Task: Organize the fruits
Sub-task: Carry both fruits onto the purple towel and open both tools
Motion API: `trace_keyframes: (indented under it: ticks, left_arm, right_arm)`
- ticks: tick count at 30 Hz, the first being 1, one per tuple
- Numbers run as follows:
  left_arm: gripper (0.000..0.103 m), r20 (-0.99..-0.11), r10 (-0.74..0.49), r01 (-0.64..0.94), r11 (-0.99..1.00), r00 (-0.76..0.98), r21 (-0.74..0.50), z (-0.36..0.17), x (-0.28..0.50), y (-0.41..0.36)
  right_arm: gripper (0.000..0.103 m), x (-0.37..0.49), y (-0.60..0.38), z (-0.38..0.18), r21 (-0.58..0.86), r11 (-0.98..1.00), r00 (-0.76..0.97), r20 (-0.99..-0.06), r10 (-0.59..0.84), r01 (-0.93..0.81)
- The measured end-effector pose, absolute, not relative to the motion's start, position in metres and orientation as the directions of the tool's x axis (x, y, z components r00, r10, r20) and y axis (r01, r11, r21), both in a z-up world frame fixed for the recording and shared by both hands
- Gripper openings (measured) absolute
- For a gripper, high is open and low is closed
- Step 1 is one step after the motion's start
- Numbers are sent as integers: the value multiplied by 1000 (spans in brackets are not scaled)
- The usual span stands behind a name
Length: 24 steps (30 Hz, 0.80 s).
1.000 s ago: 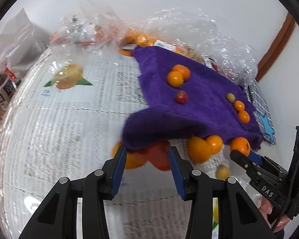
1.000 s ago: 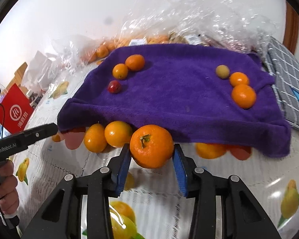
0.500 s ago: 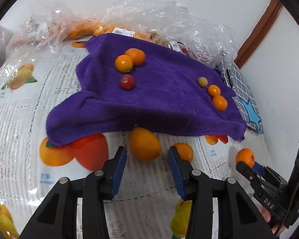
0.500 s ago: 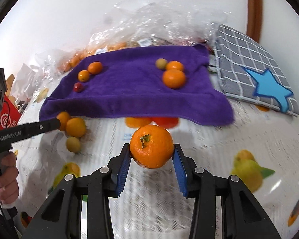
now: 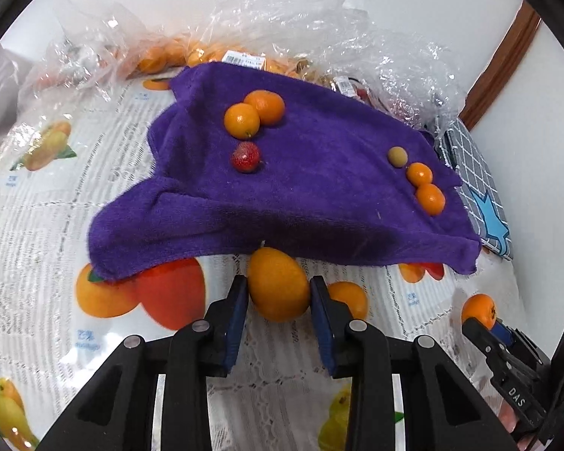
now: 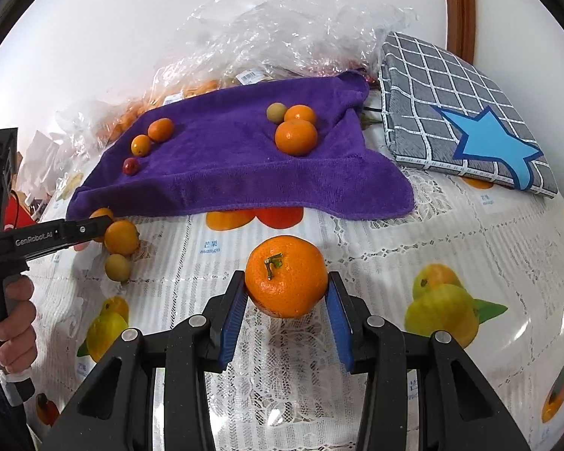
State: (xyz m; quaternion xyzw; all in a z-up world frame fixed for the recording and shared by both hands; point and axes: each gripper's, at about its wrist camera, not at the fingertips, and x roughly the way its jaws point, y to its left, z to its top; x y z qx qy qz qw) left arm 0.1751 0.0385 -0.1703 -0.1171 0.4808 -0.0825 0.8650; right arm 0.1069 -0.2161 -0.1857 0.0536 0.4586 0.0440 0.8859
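Two claws grip fruit near a purple towel (image 5: 319, 180).
Left claw (image 5: 280, 302), just closing, pinches an orange (image 5: 278, 285); right claw (image 6: 287, 297) holds a tangerine (image 6: 286, 276).

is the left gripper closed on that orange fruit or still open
Closed on it, as far as the frames show. The left gripper has just been closing, and its blue pads now sit against both sides of the orange fruit.

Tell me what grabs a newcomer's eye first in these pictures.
The purple towel spread across the middle of the table, with small fruits sitting on it in two clusters. Nearer the camera, the right gripper clamps a stemmed mandarin, and the left gripper, jaws just closing, pinches a smooth orange fruit.
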Motion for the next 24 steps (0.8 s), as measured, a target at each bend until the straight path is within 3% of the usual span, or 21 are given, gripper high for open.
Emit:
trace_keyframes:
  ticks: [24]
  left_arm:
    - [32, -719, -243, 28, 955, 652, -297, -89, 125, 62]
  right_arm:
    - [42, 86, -204, -102, 111, 992, 685, -718, 124, -63]
